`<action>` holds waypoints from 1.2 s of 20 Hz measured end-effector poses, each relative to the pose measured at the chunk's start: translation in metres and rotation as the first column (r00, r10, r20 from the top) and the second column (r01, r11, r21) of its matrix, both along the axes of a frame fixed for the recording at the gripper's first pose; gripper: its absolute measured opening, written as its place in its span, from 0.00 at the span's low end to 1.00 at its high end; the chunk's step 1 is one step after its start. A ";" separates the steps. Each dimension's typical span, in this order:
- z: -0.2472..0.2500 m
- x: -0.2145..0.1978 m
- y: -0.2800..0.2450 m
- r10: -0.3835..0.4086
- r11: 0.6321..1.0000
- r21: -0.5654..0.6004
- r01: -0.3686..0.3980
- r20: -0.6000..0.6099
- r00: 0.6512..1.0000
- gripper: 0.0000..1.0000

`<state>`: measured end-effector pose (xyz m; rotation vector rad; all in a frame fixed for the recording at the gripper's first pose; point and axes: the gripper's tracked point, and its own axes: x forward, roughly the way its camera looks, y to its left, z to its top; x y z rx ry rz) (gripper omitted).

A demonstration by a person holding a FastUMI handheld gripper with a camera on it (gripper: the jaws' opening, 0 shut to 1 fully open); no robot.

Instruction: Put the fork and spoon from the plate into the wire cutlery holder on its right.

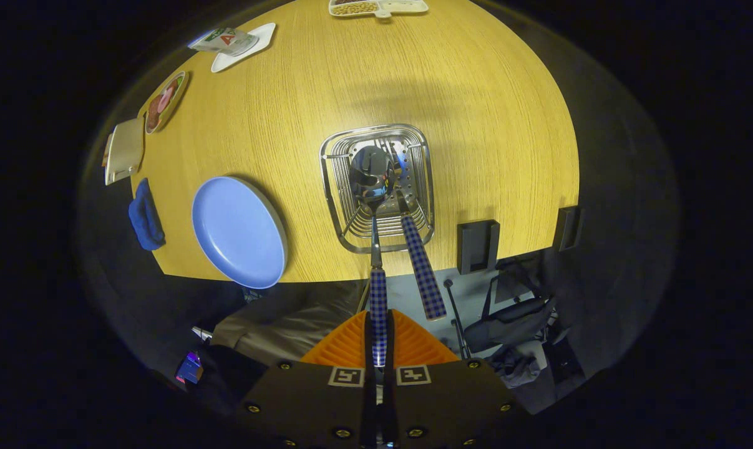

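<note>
Looking down along the gripper (379, 340), we see its two fingers pressed together on the checked handle of the spoon (376, 249), pinching it from both sides. Its bowl hangs down inside the wire cutlery holder (335, 193), just beyond the fingers. We note the fork (421, 262) already leaning in the same holder, touching its near rim, handle sticking out beside the spoon's. On the other side of the holder, near it, sits the blue plate (239, 231) on the wooden table (476, 125). A blue cloth (145, 218) lies beyond the plate.
</note>
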<state>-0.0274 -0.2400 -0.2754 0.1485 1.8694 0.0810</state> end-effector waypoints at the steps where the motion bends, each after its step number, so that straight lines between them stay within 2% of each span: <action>1: 0.000 0.001 0.001 0.004 1.000 -0.003 -0.004 -0.008 1.000 0.04; 4: 0.013 0.001 -0.001 0.019 1.000 -0.008 -0.019 -0.030 0.999 0.04; 11: 0.009 0.005 0.003 0.058 0.998 -0.027 -0.061 -0.078 0.995 0.04; 12: -0.005 0.004 0.004 0.066 0.997 -0.032 -0.069 -0.085 0.994 0.04; 18: -0.004 0.008 0.004 0.120 0.990 -0.058 -0.130 -0.154 0.981 0.04; 24: 0.000 0.013 0.006 0.140 0.987 -0.055 -0.153 -0.186 0.972 0.07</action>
